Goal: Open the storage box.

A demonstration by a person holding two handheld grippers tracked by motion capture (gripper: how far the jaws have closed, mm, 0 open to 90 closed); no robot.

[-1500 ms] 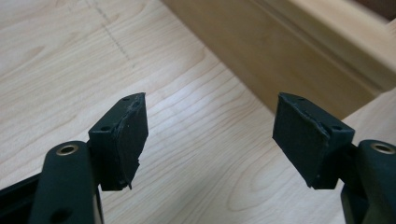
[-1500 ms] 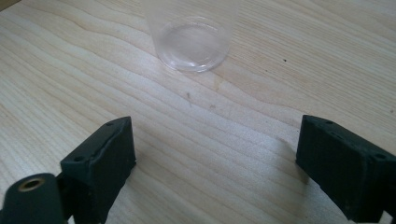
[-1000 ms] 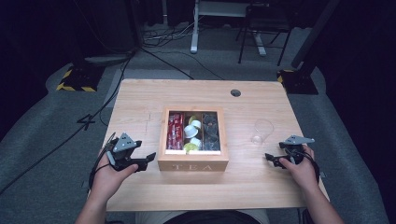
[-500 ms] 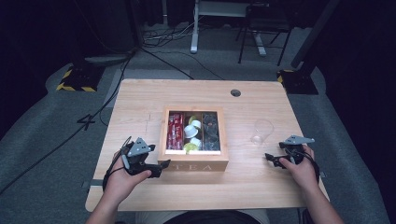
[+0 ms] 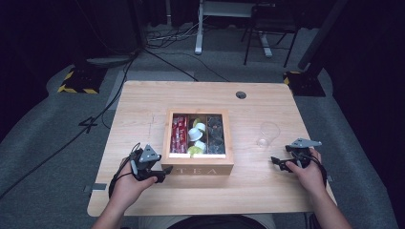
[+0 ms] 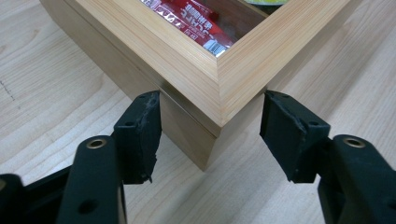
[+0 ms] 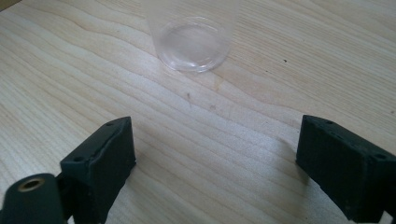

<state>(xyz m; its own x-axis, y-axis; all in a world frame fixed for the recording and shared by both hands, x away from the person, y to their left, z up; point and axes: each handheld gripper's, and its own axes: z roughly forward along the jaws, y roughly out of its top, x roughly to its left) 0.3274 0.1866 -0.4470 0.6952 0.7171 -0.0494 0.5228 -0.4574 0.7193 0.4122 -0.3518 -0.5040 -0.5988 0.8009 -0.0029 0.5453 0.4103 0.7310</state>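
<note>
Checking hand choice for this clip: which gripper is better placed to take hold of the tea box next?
Left. The left gripper has its fingers straddling the near corner of the tea box, jaws just closing. The right gripper sits well off, open, facing the clear cup.

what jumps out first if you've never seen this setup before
The open wooden tea box in the middle of the table, with red packets in its left compartment. The left gripper sits at the box's near left corner, its jaws either side of that corner and just closing; the left jaw looks to touch the box wall, the right seems apart. To the right stands a clear cup, with the open right gripper just short of it.
</note>
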